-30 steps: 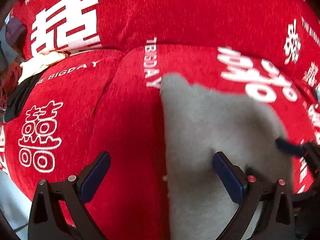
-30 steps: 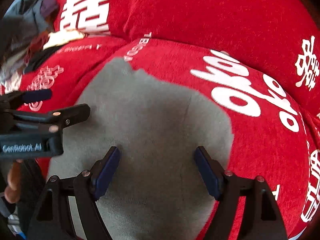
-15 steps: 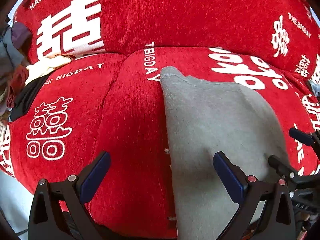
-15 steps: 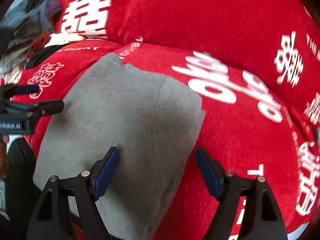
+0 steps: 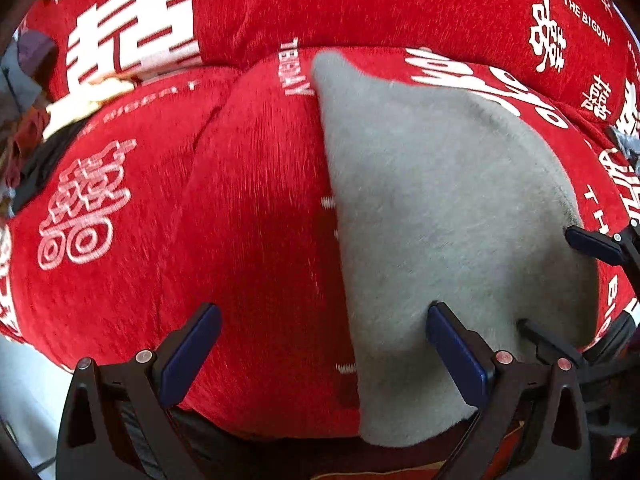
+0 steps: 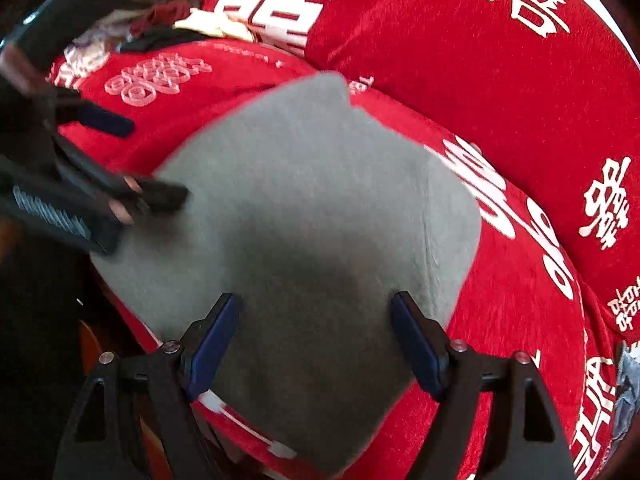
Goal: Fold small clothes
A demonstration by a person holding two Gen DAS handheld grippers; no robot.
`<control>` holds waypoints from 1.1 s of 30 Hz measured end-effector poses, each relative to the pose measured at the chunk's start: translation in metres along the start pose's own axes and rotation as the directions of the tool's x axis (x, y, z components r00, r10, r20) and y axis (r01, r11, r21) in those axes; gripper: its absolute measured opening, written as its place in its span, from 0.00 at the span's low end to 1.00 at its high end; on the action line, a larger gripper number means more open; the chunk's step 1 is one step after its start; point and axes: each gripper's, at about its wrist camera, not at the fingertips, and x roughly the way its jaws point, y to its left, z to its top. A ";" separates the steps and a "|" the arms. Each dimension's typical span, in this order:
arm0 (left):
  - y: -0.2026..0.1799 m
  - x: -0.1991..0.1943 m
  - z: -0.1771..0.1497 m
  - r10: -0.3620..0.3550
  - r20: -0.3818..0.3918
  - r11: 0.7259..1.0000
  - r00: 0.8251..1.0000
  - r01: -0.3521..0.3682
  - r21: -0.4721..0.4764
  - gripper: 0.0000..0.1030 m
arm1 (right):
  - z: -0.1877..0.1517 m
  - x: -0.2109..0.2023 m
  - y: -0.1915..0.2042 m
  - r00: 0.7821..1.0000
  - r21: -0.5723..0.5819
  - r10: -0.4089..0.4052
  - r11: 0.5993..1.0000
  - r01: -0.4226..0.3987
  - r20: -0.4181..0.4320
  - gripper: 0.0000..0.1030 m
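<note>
Red cushion (image 5: 248, 240) lay bare left of grey cloth (image 5: 432, 220), free to pass; clothes pile (image 5: 28, 128) blocked far left; backrest (image 5: 360, 4) walled behind cloth.

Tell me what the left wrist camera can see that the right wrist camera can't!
Only the left wrist view shows the small white stitch marks on the red cover, beside the cloth's left edge. Only the right wrist view shows the crumpled dark and cream clothes pile clearly, and a dark shadow on the cloth. Both show the gray cloth lying flat on the red cushion with white lettering, and both the left gripper and the right gripper, open over it.
</note>
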 end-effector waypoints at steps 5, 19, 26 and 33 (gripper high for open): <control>0.005 0.007 -0.011 -0.022 -0.011 1.000 1.000 0.022 -0.019 1.00 | -0.015 -0.004 0.008 1.000 -0.052 -0.028 0.998 0.028 0.005 0.79; 0.013 -0.016 0.030 -0.018 0.050 0.994 0.999 0.023 -0.104 1.00 | 0.007 -0.037 -0.047 0.990 0.227 0.107 0.966 -0.126 0.092 0.79; 0.019 -0.003 0.040 -0.007 0.010 0.987 1.000 0.008 -0.158 1.00 | -0.021 -0.025 -0.082 0.993 0.413 0.114 0.903 -0.118 0.035 0.79; -0.042 -0.033 0.076 -0.147 0.021 0.989 0.989 0.148 -0.022 1.00 | -0.070 -0.057 -0.085 0.968 0.406 0.217 0.879 -0.250 0.128 0.79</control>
